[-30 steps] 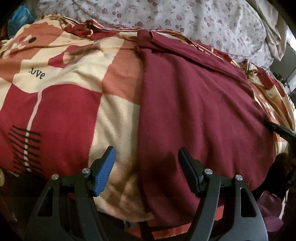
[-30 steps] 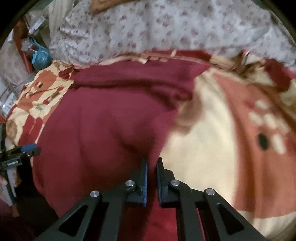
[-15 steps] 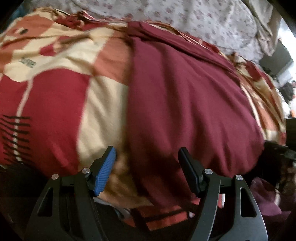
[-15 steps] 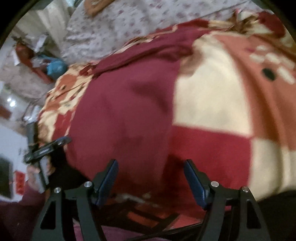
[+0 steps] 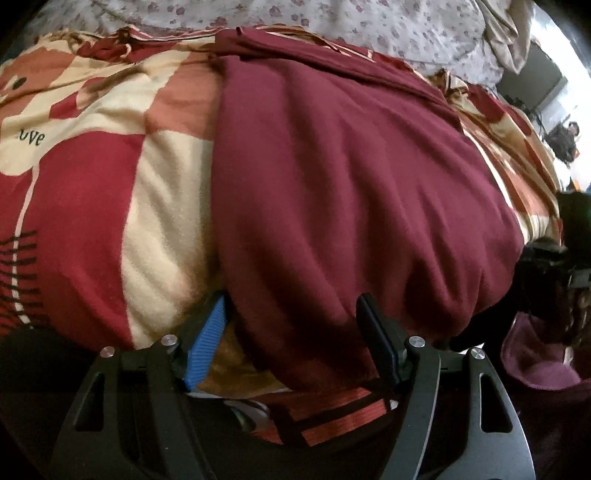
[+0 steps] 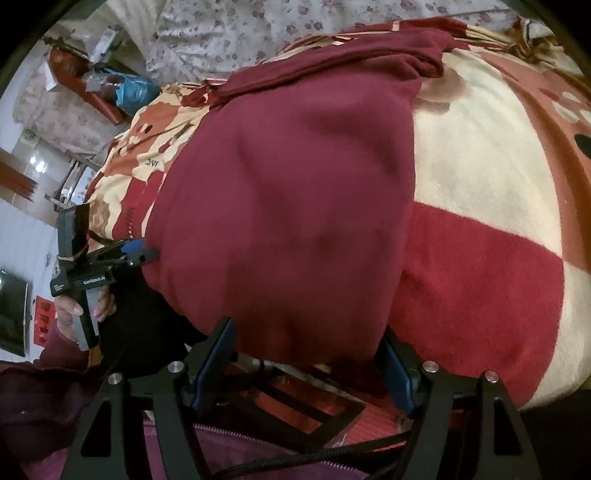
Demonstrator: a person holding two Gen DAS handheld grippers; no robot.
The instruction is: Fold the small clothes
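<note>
A maroon garment (image 5: 351, 192) lies spread flat on a red, cream and orange checked blanket (image 5: 92, 199); it also shows in the right wrist view (image 6: 288, 206). Its near hem hangs over the bed's front edge. My left gripper (image 5: 295, 328) is open, its jaws straddling the garment's near left corner. My right gripper (image 6: 310, 354) is open, its jaws around the garment's near right corner. The left gripper also shows in the right wrist view (image 6: 142, 254) at the garment's left edge, held by a hand.
A floral sheet (image 5: 332, 22) lies behind the blanket. A blue bag (image 6: 133, 88) and clutter sit at the far left of the bed. A red-and-black woven strip (image 6: 295, 402) shows below the bed edge.
My right gripper was shut on the garment's edge, then opened and dropped back to the near hem. My left gripper moved in closer to the near left corner, still open.
</note>
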